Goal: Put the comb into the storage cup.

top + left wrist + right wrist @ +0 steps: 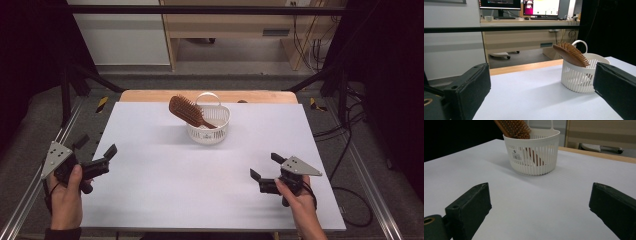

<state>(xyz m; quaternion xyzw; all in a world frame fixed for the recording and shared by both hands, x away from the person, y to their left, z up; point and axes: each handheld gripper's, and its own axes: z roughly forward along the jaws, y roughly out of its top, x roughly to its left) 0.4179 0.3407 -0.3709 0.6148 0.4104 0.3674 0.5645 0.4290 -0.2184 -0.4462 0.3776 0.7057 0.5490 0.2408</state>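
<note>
The white bench top lies bare between the two hand-held grippers and the basket, which stands near the far edge, well apart from both. A wooden strip borders that far edge; beyond it are floor and a wooden desk. The hairbrush leans in the basket, handle down, bristled head up and tilted to the left. The left hand-held gripper at the left edge and the right hand-held gripper both have jaws apart, holding nothing.

A lab or office workroom: two lit monitors and a keyboard stand on a wooden desk beyond the counter, with loose cables and metal frame rails.
</note>
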